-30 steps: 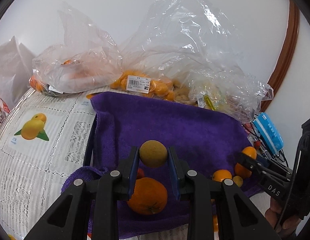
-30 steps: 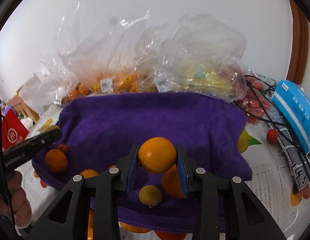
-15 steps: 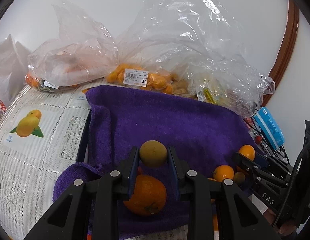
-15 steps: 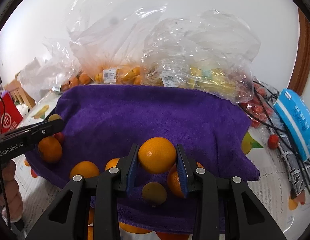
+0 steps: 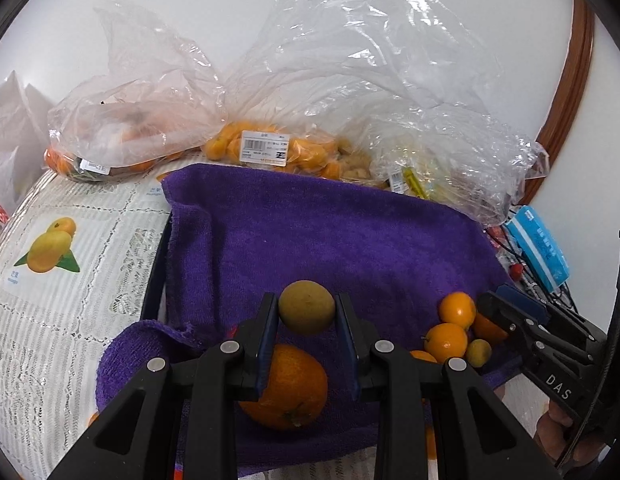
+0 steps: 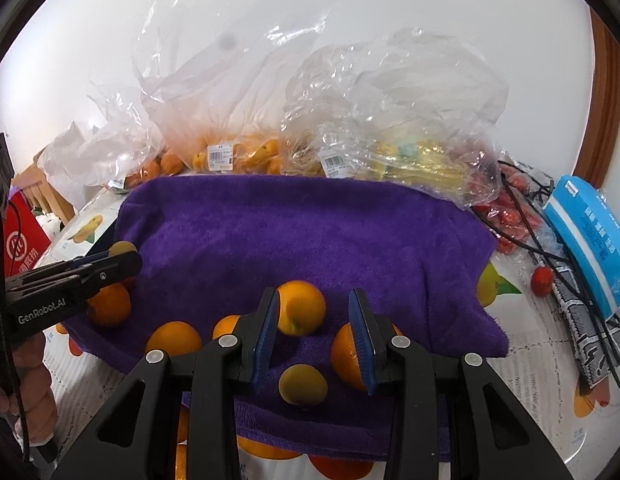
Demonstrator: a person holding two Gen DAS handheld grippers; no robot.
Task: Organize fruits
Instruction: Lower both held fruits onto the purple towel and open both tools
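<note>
A purple towel [image 5: 310, 240] covers the table middle, also in the right wrist view [image 6: 302, 232]. My left gripper [image 5: 306, 314] is shut on a brownish-green round fruit [image 5: 306, 312], held above the towel's front over a large orange [image 5: 286, 388]. My right gripper [image 6: 313, 314] is open; an orange [image 6: 301, 307] sits between its jaws, against the left one, blurred, with a gap to the right one. A small brownish fruit [image 6: 302, 385] and several oranges [image 6: 174, 338] lie on the towel's front. The left gripper shows in the right wrist view [image 6: 122, 254].
Clear plastic bags of oranges [image 5: 266, 148] and yellow fruit [image 6: 409, 160] stand behind the towel by the wall. A blue box [image 6: 589, 232], black cables and small red fruits [image 6: 541, 276] lie at the right. A red box [image 6: 20, 236] is at the left.
My right gripper has opened and let go of the orange, which now sits lower between the jaws. Both grippers have moved forward over the towel. The left still holds its fruit.
</note>
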